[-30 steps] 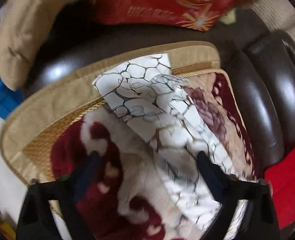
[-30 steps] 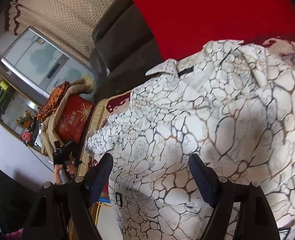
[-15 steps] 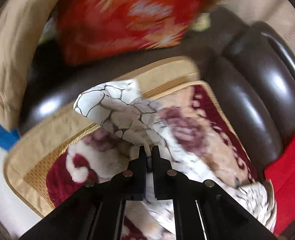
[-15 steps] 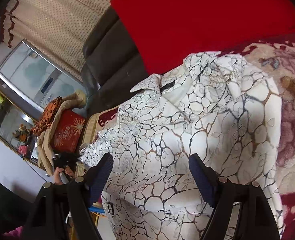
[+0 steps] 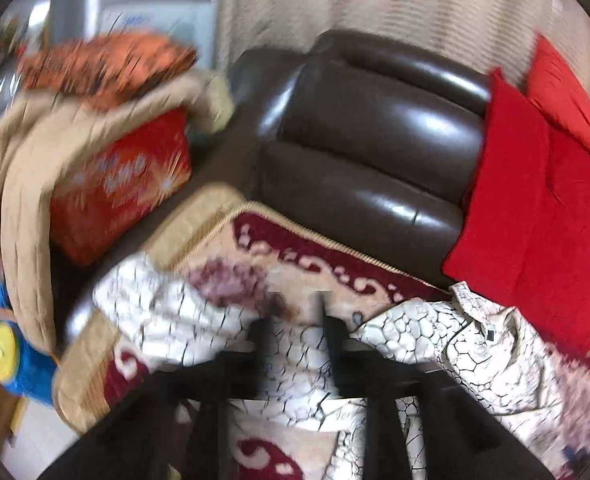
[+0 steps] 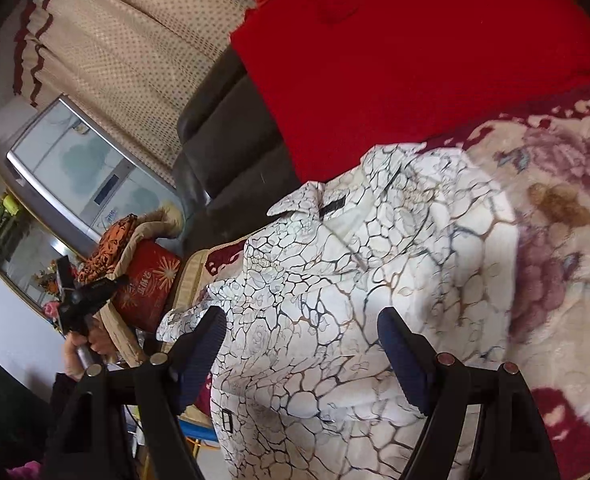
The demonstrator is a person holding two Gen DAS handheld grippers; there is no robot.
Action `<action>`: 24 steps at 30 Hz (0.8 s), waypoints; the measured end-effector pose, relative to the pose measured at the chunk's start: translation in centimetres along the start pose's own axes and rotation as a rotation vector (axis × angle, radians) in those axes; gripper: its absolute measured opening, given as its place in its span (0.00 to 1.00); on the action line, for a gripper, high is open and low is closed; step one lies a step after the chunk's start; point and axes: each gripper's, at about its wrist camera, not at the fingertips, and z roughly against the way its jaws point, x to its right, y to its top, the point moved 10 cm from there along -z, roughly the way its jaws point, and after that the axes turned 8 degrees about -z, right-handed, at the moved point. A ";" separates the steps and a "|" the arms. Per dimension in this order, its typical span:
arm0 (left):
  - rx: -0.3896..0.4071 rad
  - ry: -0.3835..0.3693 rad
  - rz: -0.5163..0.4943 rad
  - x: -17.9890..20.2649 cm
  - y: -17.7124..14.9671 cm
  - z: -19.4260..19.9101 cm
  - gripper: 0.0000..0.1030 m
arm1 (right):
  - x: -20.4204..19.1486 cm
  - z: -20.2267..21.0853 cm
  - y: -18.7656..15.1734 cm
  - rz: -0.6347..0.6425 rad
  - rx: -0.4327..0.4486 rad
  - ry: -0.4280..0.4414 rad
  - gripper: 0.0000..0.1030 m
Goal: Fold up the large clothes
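A white shirt with a dark crackle pattern (image 6: pixel 335 300) lies on a floral blanket (image 6: pixel 555 240), collar toward the red cover. In the left wrist view the shirt (image 5: pixel 475 344) lies crumpled with its sleeve (image 5: pixel 155 312) stretched left. My left gripper (image 5: pixel 295 320) is blurred, its fingers a small gap apart over the sleeve cloth; I cannot tell if cloth is pinched. It also shows far left in the right wrist view (image 6: pixel 87 300), in a hand. My right gripper (image 6: pixel 301 332) is open above the shirt's body, holding nothing.
A dark leather sofa back (image 5: pixel 375 140) rises behind the blanket. A red cover (image 6: pixel 415 60) drapes the sofa on the right. A red patterned box (image 5: pixel 123 184) under a beige quilt (image 5: pixel 23 200) sits at the left. A beige mat edge (image 5: pixel 199 220) borders the blanket.
My left gripper shut on the sleeve half a second ago, then swung up and right with heavy blur; its fingers now stand slightly apart. My right gripper stayed open and drew back slightly over the shirt.
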 end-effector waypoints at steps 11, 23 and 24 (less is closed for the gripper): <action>-0.254 0.043 0.589 -17.3 -11.2 -10.1 0.92 | 3.0 -0.4 -0.5 -0.038 -0.025 -0.050 0.85; -0.236 -0.007 0.610 -17.1 -9.6 -16.8 0.37 | 2.2 -4.7 -2.4 0.024 -0.086 -0.117 0.85; -0.283 -0.003 0.584 -16.9 -10.1 -17.5 0.06 | 2.3 -4.8 -2.4 0.025 -0.085 -0.122 0.85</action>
